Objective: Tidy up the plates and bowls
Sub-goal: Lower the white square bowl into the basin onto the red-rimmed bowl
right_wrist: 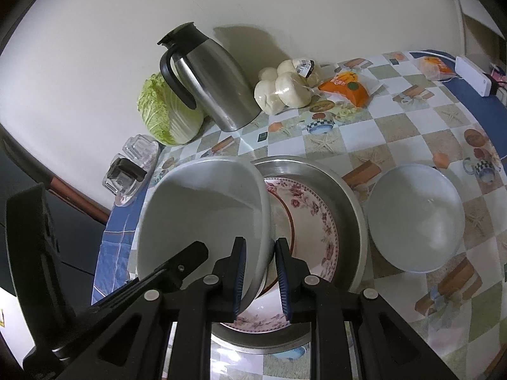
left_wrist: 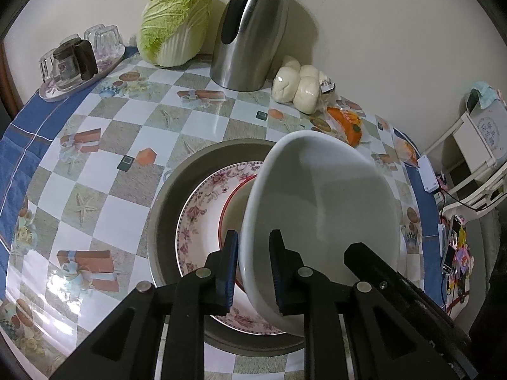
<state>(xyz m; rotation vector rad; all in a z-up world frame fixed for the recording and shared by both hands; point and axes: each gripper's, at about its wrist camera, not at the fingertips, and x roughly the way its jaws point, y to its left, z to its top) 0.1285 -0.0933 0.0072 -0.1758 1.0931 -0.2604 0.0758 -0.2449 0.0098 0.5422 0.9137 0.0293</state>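
Both grippers hold one white bowl [left_wrist: 320, 209] by its rim, opposite sides. Left gripper [left_wrist: 253, 247] clamped on the bowl's left rim, one pad inside, one outside. Right gripper [right_wrist: 260, 255] clamped on the right rim the same way.

Bowl is tilted, raised over the floral plate [left_wrist: 206, 209]; whether its underside touches the plate cannot be told. Floral plate lies inside a metal pan [left_wrist: 164, 209], which sits on the checked tablecloth [left_wrist: 95, 164] near the table's front edge.

Second bowl [right_wrist: 415, 218] stands upright on the cloth just right of the pan, apart from it.

Far side, against the wall, left to right: tray with upturned glasses [left_wrist: 79, 60], cabbage [left_wrist: 176, 22], steel jug [left_wrist: 250, 34], bag of white buns [left_wrist: 299, 84], orange packet [left_wrist: 347, 123]. Another orange packet [right_wrist: 434, 66] and a white box [right_wrist: 472, 76] lie at the table's far right edge.
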